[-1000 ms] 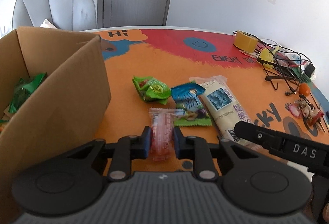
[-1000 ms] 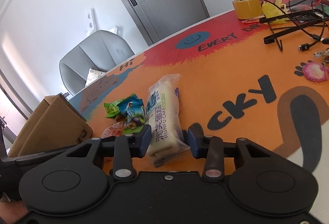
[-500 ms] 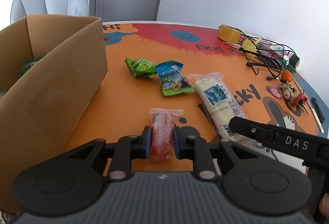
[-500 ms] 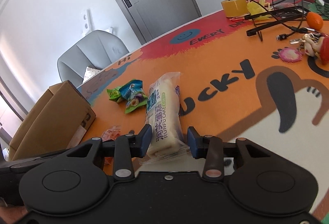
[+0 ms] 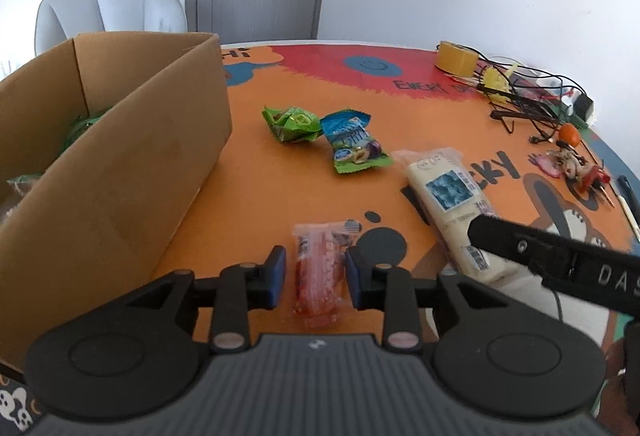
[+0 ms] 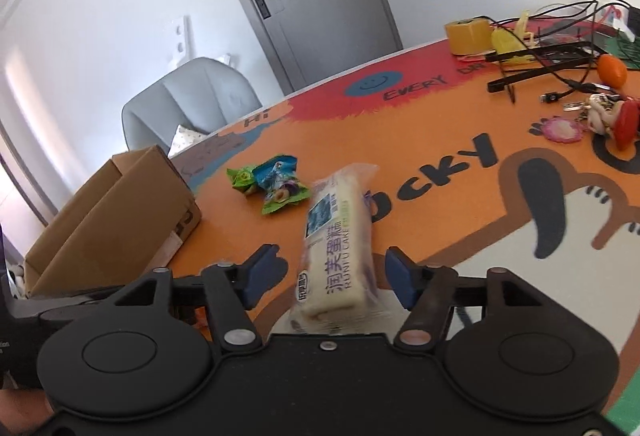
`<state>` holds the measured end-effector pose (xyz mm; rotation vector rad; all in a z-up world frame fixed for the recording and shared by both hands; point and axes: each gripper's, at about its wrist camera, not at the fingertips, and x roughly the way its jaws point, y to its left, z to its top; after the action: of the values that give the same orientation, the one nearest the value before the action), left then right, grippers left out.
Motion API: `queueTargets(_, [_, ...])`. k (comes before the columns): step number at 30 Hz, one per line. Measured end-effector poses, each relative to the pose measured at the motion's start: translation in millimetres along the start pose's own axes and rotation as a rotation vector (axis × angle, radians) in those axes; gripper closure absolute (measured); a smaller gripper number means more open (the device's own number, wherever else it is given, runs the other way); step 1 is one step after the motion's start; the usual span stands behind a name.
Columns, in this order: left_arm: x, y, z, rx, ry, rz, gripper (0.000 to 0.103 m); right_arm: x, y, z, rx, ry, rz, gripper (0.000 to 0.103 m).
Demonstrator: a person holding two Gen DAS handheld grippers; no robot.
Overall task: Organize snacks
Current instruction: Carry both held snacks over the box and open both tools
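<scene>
The left tongs [image 5: 315, 273] have a black body with two round raised discs, one at each near corner, and a ribbed grey centre panel bearing a small white mark. Two black linkage arms with silvery pivot pins lead to blue pads [image 5: 277, 277]. The right tongs [image 6: 330, 273] share that build, but their centre panel is smooth black with a small screw. Seen from the left camera, their black finger bears white "DAS" lettering.
</scene>
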<state>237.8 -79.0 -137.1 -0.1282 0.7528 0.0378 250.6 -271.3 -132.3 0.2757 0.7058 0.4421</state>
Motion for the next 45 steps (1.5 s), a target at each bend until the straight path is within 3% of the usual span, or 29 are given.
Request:
queueTargets(5, [2.1, -4.0, -1.2, 0.035, -0.006, 0.011, 0.073, 8.3, -1.2, -1.3, -0.007, 0.011, -0.016, 0.041])
queueTargets(9, [-0.2, 0.3, -2.9, 0.04, -0.008, -0.006, 0.08, 12.9, 4.0, -0.9, -0.035, 0.007, -0.04, 0.041])
queueTargets(18, [-9.0, 17.9, -0.1, -0.011, -0.023, 0.0, 0.083, 22.7, 24.2, -10.1, -0.151, 0.011, -0.101, 0.041])
queueTargets(19, [-10.3, 18.8, 0.5, -0.015, -0.025, 0.0, 0.083, 22.8, 25.5, -10.1, -0.163, 0.011, -0.111, 0.046])
queueTargets(20, [-11.9, 19.5, 1.2, -0.018, -0.027, -0.001, 0.083, 22.9, 26.4, -9.7, -0.174, 0.012, -0.125, 0.06])
queueTargets(21, [-13.7, 19.6, 1.7, -0.019, -0.03, -0.002, 0.083, 22.3, 25.9, -8.6, -0.181, 0.013, -0.135, 0.064])
queueTargets(26, [-26.3, 19.3, 6.0, -0.024, -0.054, -0.01, 0.083, 9.0, 25.7, -1.9, -0.155, -0.011, -0.084, 0.072])
queueTargets(45, [-82.2, 37.4, 35.9, -0.052, -0.186, -0.012, 0.083, -21.6, 57.7, 29.0, -0.123, -0.105, 0.007, 0.075])
